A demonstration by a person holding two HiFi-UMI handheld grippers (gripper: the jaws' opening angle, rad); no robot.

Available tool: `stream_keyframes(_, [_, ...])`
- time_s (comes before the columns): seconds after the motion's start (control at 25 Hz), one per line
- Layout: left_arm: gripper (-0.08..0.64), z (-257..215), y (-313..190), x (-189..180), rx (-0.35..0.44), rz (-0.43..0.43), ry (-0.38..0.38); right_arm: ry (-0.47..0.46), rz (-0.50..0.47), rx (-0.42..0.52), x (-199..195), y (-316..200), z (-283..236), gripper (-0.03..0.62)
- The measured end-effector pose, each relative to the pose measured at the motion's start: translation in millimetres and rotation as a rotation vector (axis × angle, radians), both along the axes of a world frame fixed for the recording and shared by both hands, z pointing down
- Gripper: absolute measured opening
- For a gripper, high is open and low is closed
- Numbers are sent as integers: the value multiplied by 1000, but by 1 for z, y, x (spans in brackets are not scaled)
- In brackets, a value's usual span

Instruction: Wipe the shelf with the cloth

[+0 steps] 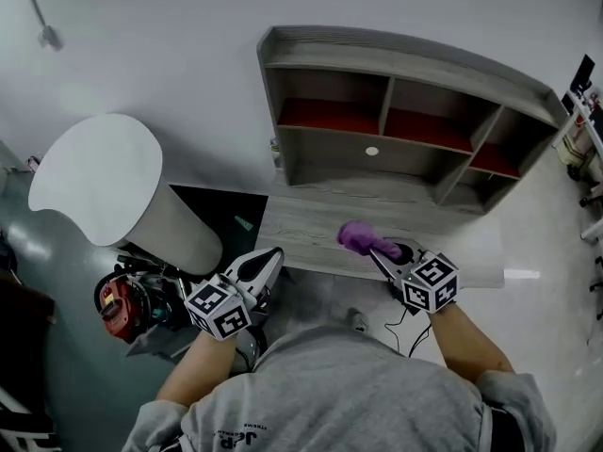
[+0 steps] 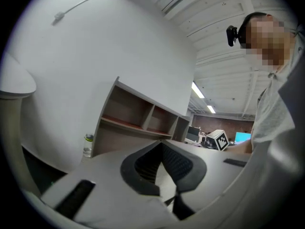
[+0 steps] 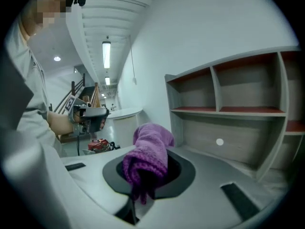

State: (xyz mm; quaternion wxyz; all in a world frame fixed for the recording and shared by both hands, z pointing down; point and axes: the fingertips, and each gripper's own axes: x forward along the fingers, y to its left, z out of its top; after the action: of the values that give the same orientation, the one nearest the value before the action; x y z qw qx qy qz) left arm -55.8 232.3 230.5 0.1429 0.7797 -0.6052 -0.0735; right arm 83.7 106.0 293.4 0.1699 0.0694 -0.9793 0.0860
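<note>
Two tools: my right gripper (image 1: 382, 255) clamps the purple cloth (image 1: 356, 237) at twelve o'clock over the grey shelf (image 1: 396, 64) against the white wall (image 1: 170, 45); my left gripper (image 1: 271, 257) is pinched closed, empty.

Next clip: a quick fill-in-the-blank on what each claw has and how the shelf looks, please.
The right claw is shut on a ___ cloth.
The left claw holds ___.
Inside the shelf, the floors of the upper row are coloured ___.
Missing words: purple; nothing; red.
</note>
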Motion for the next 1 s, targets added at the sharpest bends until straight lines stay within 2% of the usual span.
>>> stream_keyframes(0.2, [18, 11, -46, -33, -16, -137, -11, 79, -113, 50, -64, -78, 44, 61])
stream_keyframes(0.36, [18, 35, -71, -65, -51, -182, -16, 192, -130, 141, -135, -125, 95, 63])
stream_keyframes(0.48, [18, 67, -89, -100, -73, -168, -35, 250, -94, 185, -196, -156, 145, 63])
stream_keyframes(0.6, [18, 101, -109, -144, -94, -149, -19, 308, -62, 263, -266, -183, 196, 63])
stream_keyframes(0.76, [18, 139, -128, -183, -138, -88, -35, 336, 53, 246, -347, -216, 241, 63])
stream_keyframes(0.88, [18, 159, -131, -201, -164, -56, -45, 370, 134, 266, -390, -248, 272, 63])
stream_keyframes(1.0, [18, 180, -123, -210, -203, -38, -46, 416, 155, 328, -413, -268, 298, 63])
